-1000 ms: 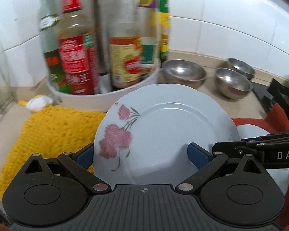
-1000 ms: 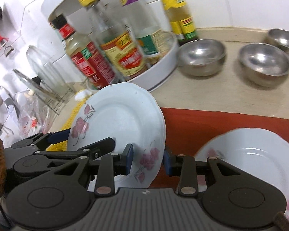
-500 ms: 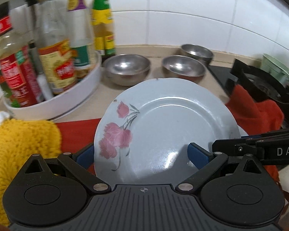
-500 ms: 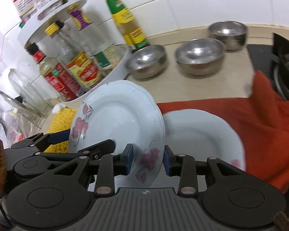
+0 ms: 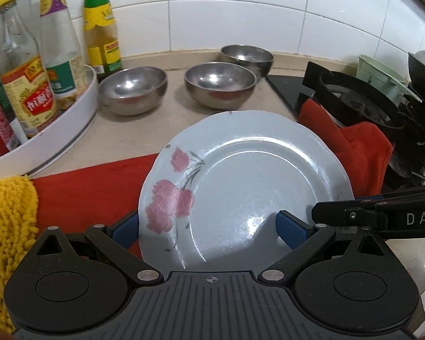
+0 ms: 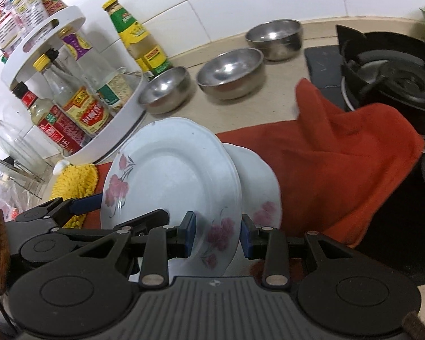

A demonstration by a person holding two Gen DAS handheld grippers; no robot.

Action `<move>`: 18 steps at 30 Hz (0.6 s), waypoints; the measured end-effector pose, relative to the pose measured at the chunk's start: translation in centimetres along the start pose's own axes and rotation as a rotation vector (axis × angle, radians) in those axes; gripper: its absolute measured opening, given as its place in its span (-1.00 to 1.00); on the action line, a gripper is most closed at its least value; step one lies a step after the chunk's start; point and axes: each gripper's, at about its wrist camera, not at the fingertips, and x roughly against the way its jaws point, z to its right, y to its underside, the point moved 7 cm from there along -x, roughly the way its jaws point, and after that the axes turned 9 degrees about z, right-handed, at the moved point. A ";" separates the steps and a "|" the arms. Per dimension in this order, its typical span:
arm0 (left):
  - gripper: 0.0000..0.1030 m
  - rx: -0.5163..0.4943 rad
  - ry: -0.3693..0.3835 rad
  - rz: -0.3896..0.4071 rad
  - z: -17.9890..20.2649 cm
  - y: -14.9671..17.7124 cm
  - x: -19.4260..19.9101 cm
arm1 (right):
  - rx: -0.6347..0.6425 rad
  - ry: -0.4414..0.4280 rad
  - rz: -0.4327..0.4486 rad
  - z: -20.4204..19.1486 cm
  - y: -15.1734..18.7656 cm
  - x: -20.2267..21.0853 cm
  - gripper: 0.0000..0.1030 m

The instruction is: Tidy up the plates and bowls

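A white plate with pink flowers (image 5: 249, 181) is held tilted above the counter. My left gripper (image 5: 209, 226) grips its near rim, with the blue pads on either side of it. My right gripper (image 6: 216, 233) is shut on the same plate (image 6: 170, 175) at its lower right rim. A second flowered plate (image 6: 257, 187) lies on the red cloth (image 6: 340, 175) just behind and under the held one. Three steel bowls (image 5: 133, 87) (image 5: 219, 83) (image 5: 248, 56) stand in a row on the counter near the wall.
A white turntable rack (image 5: 51, 138) with sauce bottles stands at the left. A yellow mop-like pad (image 5: 5, 221) lies at the near left. A black gas stove (image 6: 382, 79) is at the right, with the red cloth draped over its edge.
Both grippers have carried the plate to the right, away from the bottle rack and the yellow pad, over the red cloth and the second plate. The grip is unchanged.
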 end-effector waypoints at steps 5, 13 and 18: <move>0.94 0.004 0.006 -0.015 0.8 0.2 -0.6 | -0.002 0.003 -0.009 1.1 0.1 0.0 -0.39; 0.91 0.016 0.014 -0.035 1.7 0.4 -1.5 | 0.048 0.026 -0.009 2.3 -0.1 -0.1 -0.39; 0.86 -0.018 0.021 -0.002 2.5 -0.3 -1.4 | 0.049 0.028 -0.005 3.5 -0.6 -0.3 -0.39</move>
